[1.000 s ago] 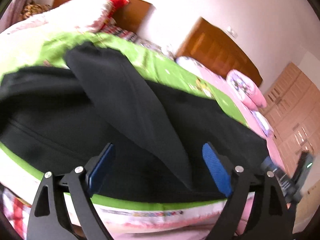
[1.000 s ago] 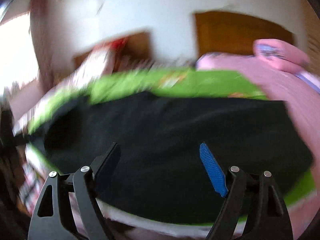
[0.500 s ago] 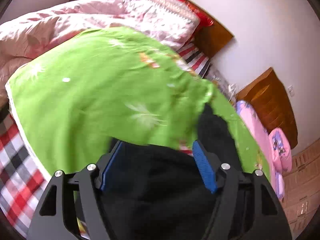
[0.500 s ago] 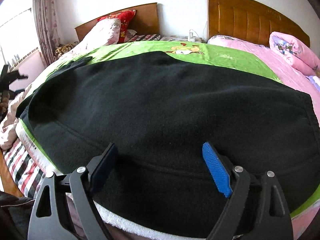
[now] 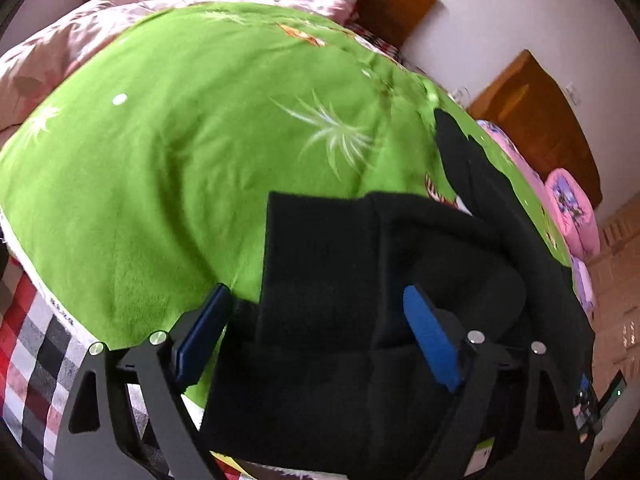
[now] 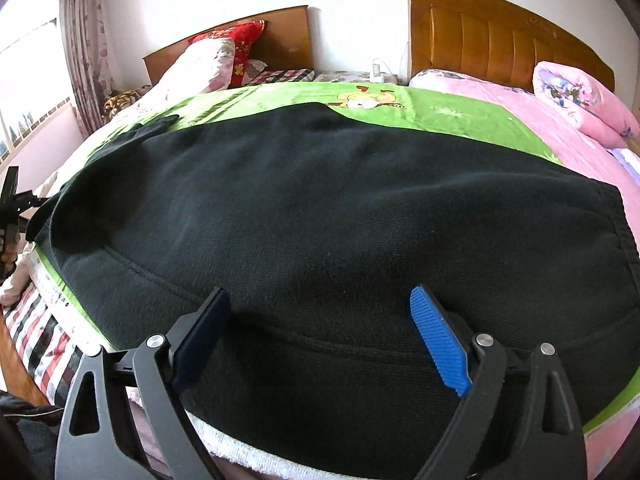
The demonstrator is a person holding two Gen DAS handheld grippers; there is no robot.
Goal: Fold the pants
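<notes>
Black pants (image 6: 320, 208) lie spread across a green blanket (image 6: 440, 112) on the bed. In the left wrist view a leg end of the pants (image 5: 328, 280) lies between my fingers, with more black cloth bunched to the right. My left gripper (image 5: 316, 320) is open over this leg end. My right gripper (image 6: 320, 320) is open, low over the near edge of the pants at the wide part. Neither gripper holds cloth. The left gripper shows at the far left edge of the right wrist view (image 6: 12, 208).
The green blanket (image 5: 180, 152) covers the bed, with a red checked sheet (image 5: 28, 344) at its edge. A pink quilt (image 5: 168, 4) and red pillow (image 6: 240, 48) lie at the head. A second bed with pink bedding (image 6: 560, 120) and wooden headboards (image 6: 492, 36) stand behind.
The left gripper swung left from the middle of the pants to the leg end and came closer to it. The right gripper steadied over the near edge of the pants.
</notes>
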